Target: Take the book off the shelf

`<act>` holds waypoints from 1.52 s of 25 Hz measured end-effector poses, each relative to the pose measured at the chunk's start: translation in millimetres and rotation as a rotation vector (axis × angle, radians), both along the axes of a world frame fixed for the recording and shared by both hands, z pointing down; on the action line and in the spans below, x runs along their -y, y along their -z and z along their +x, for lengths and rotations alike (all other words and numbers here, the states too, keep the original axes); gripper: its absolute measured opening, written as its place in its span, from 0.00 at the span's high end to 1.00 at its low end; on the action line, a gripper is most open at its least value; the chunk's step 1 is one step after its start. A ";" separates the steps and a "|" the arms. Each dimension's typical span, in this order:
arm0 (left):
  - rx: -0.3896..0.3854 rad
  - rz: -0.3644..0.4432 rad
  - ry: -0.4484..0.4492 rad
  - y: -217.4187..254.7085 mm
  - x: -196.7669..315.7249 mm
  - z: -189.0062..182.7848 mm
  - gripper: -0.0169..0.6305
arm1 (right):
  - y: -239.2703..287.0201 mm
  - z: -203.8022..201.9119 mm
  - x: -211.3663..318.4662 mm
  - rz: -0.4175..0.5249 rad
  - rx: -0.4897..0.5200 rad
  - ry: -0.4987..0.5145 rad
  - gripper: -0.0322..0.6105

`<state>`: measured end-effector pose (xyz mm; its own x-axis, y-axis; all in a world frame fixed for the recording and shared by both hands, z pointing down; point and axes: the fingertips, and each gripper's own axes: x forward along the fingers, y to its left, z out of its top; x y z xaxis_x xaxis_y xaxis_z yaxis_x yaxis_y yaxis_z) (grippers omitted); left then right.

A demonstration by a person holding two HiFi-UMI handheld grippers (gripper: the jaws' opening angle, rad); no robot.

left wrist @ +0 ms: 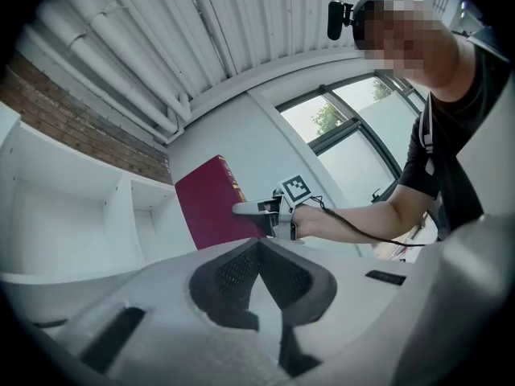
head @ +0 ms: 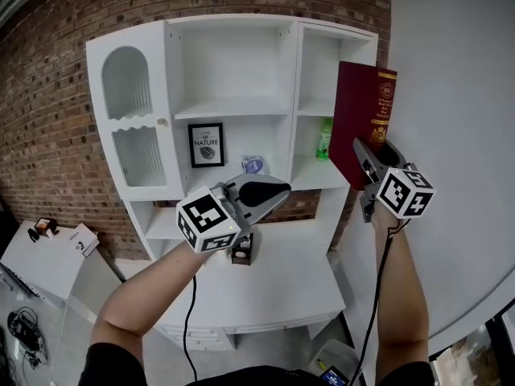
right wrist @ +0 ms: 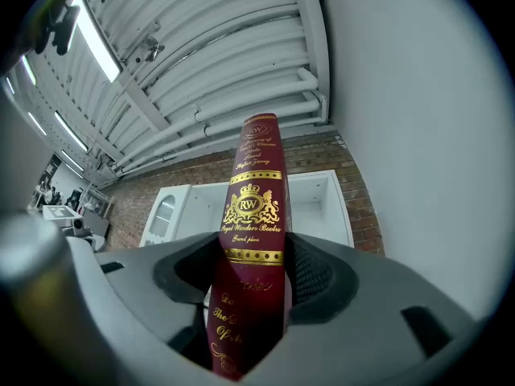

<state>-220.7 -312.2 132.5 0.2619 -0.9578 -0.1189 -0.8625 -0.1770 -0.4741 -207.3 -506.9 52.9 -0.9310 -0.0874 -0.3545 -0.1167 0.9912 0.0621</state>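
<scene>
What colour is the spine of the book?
The book is dark red with gold print, clearest in the right gripper view.

One red book (head: pixel 366 111), two grippers, the left gripper (head: pixel 269 193) and the right gripper (head: pixel 367 158), one white shelf (head: pixel 233 107), one green bottle (head: pixel 324 139), one framed picture (head: pixel 206 145), one white table (head: pixel 40 260) at the side

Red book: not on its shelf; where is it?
Head view, right: red book gripped in right tool, at the right edge of the white shelf unit.

Closed tongs (left wrist: pixel 259 246), red book (left wrist: pixel 213 207) beyond
</scene>
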 end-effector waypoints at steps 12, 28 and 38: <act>-0.110 -0.026 0.020 -38.1 25.2 88.1 0.96 | -65.3 101.4 -14.1 -0.073 -0.047 0.120 0.57; -0.207 -0.096 0.063 -109.9 20.7 211.3 0.96 | -175.3 218.4 -66.9 -0.120 -0.154 0.261 0.57; -0.252 -0.144 0.025 -152.2 -73.6 240.9 0.96 | -240.0 249.7 -168.8 -0.224 -0.205 0.274 0.57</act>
<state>20.3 -238.6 284.7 0.2176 -0.9752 -0.0400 -0.9549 -0.2042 -0.2156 42.4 -338.2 292.8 -0.9798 0.1197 -0.1600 0.1461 0.9755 -0.1646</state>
